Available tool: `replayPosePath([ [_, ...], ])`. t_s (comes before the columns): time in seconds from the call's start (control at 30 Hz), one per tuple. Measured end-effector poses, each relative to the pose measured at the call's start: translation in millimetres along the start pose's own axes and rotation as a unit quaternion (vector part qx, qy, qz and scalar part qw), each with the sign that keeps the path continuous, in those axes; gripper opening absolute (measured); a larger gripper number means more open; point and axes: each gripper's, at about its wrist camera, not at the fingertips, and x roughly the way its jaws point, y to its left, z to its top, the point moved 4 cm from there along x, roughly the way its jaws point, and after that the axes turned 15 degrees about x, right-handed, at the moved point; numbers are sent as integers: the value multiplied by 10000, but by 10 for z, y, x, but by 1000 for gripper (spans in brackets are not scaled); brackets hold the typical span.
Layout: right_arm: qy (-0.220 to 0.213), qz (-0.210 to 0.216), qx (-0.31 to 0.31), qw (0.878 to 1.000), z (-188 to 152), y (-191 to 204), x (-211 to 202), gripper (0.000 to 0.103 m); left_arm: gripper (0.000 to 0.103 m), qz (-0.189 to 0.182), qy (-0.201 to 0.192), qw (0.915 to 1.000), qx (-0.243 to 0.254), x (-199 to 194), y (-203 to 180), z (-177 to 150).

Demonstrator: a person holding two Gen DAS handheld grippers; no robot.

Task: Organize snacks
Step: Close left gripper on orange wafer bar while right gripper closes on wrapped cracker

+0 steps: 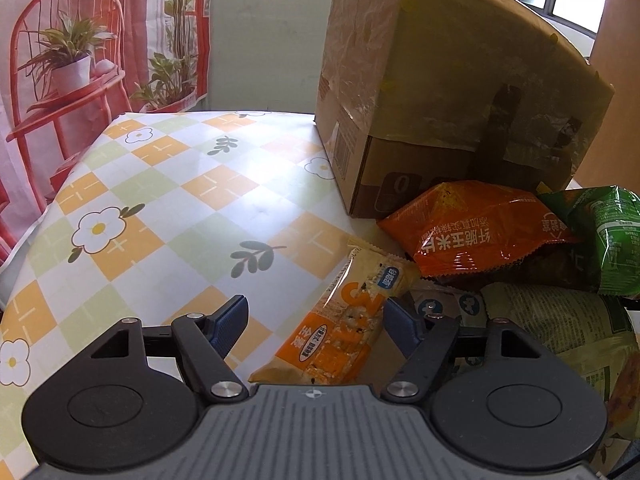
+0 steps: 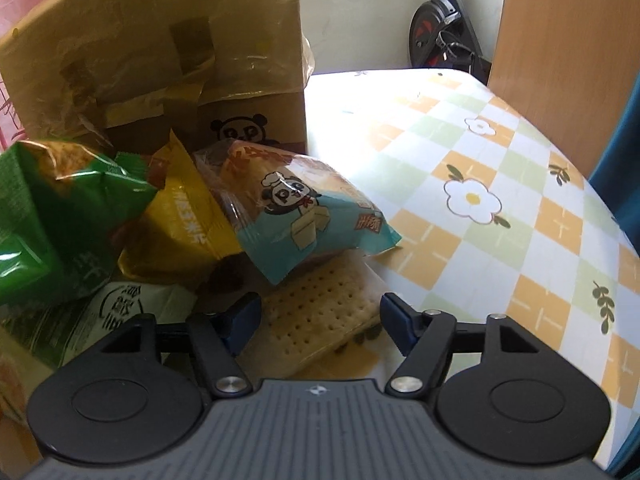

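Checked cloth covers the table (image 1: 168, 184). Low in the left view, the left gripper (image 1: 316, 320) stands wide around the orange cracker bar (image 1: 344, 332), not squeezing yet. The right gripper (image 2: 320, 320) is wide over the flat cracker pack (image 2: 320, 312). Next looks like pinching. Just above, the panda bread bag (image 2: 304, 216) crowds in, with the cardboard box (image 2: 160, 60) behind

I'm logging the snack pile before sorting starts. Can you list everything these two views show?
cardboard box: 1, brown, taped, behind the pile
orange snack bag: 1, before the box
green snack bag: 1, pile's left in right view
yellow snack bag: 1, beside green
panda bread pack: 1, teal and clear, atop pile
cracker pack: 1, clear, between right jaws
grain bar: 1, orange and clear, between left jaws
tablecloth: 1, checked, flowered
left gripper: open
right gripper: open
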Motion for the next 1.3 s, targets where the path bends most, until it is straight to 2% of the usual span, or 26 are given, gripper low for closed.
replayPosePath([
  [0.17, -134, -124, -33, 9998, 4, 31, 70, 85, 77, -16, -17, 10000, -1, -5, -25, 3],
  [0.3, -174, -239, -333, 9990, -21, 84, 89, 85, 77, 10, -16, 10000, -12, -9, -26, 0],
  [0.63, -153, -52, -1008, 9948, -234, 75, 2, 84, 77, 62, -31, 9999, -124, -16, 2, 4],
  [0.93, 13, -80, -942, 9955, -279, -88, -47, 84, 77, 20, -19, 9999, -161, -18, 3, -24],
  [1.0, -29, -39, -1023, 9947, -280, -117, -73, 80, 77, 19, -22, 9999, -167, -18, 4, -24],
  [1.1, -146, 94, -1124, 9935, -244, -187, -114, 60, 77, 9, -22, 9998, -172, -13, 2, -41],
  [1.3, -195, 110, -825, 9963, -108, -316, -100, 59, 77, 15, 7, 9999, -133, 18, -17, -55],
])
